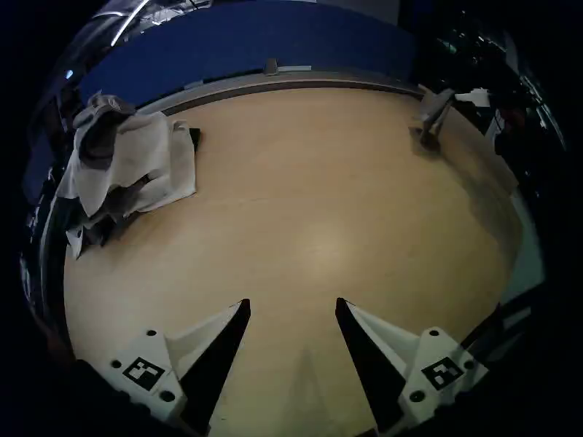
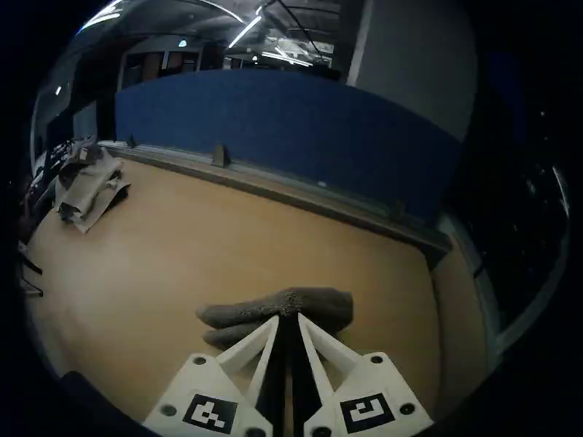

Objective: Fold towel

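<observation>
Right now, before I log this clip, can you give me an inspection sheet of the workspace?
Surface: wooden table, bare in the middle.
Job's things: grey towel, bunched on the table.
Clutter: pile of white and grey cloths at the table's far left corner.
Grippers: left gripper open above bare table; right gripper pinched shut on the grey towel's near edge.
Cables: nothing seen.
Surroundings: blue partition along the table's back edge; dim room beyond.
</observation>
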